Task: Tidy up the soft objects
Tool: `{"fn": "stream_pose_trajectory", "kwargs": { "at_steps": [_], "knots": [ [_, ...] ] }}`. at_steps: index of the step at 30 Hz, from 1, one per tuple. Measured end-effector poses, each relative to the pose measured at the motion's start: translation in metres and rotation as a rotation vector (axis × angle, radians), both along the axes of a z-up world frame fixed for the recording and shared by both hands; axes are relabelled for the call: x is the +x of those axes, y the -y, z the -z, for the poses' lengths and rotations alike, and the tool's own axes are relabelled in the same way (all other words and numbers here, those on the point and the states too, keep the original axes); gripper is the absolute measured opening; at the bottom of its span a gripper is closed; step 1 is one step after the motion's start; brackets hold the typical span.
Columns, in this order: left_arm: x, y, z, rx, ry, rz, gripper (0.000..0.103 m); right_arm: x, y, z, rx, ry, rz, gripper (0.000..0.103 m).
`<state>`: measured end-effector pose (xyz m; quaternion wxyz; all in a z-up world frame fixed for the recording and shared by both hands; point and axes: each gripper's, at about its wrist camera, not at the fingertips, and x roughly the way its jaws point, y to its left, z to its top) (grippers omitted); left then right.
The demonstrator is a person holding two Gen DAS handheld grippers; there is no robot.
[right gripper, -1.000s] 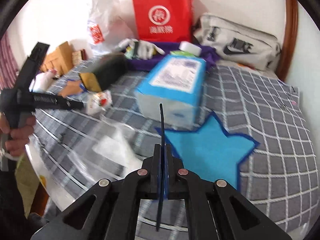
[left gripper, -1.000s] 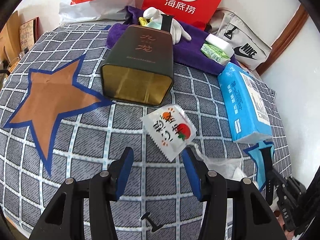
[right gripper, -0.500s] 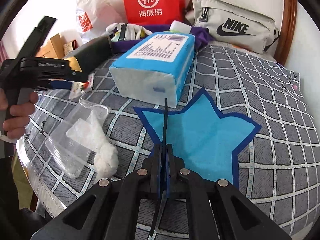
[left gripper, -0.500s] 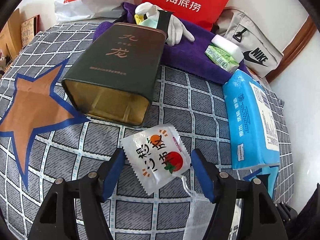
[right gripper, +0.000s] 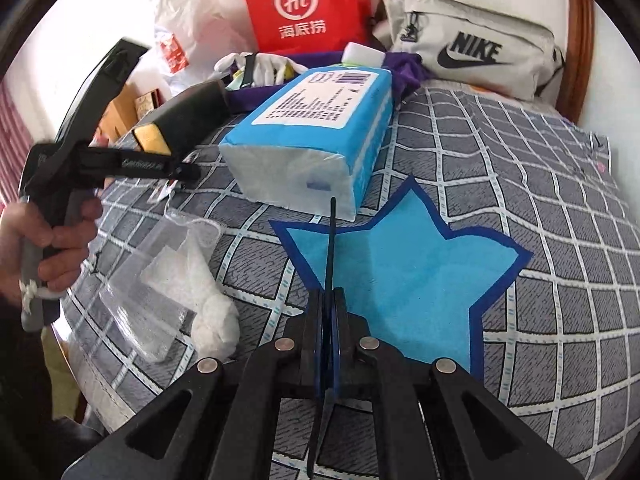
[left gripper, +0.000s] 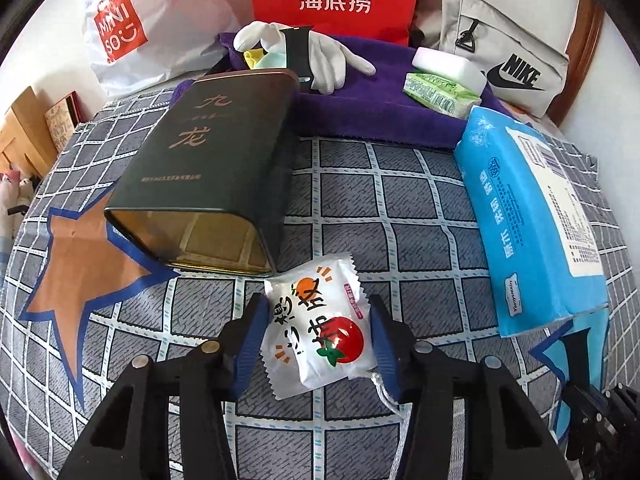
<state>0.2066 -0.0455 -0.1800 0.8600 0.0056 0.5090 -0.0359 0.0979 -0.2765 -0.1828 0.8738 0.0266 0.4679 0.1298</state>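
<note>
Checked grey bedding (left gripper: 400,208) carries everything. Left tongs (left gripper: 316,344) stand spread, the white snack packet (left gripper: 316,332) between their blue pads, contact unclear. Right tongs (right gripper: 329,312) are pressed together on a thin dark strip (right gripper: 330,248) pointing ahead toward the blue tissue pack (right gripper: 312,140).

Glossy plastic sachet (left gripper: 316,326); matt metal tin (left gripper: 208,168); woven cloth bedspread (left gripper: 400,208).

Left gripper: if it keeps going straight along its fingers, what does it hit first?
The white snack packet already lies between the open fingers of the left gripper, so that comes first. Beyond it, probably the open mouth of the dark green tin, though depth is unclear.
</note>
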Motion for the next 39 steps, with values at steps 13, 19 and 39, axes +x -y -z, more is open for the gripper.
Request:
{"fn": "stream_pose_trajectory", "kwargs": {
  "at_steps": [13,19,39],
  "knots": [
    [-0.034,-0.037,-0.01,-0.115,-0.025,0.011,0.032,-0.004,-0.007,-0.011,-0.025,-0.008,0.054,0.003],
    [-0.048,-0.043,-0.024,-0.111,0.0,0.023,0.019,-0.008,-0.006,-0.026,-0.001,0.008,0.068,0.003],
    [-0.067,-0.083,-0.062,-0.19,0.07,-0.013,0.007,-0.012,-0.016,-0.057,-0.015,0.041,0.047,0.003]
  ]
}}
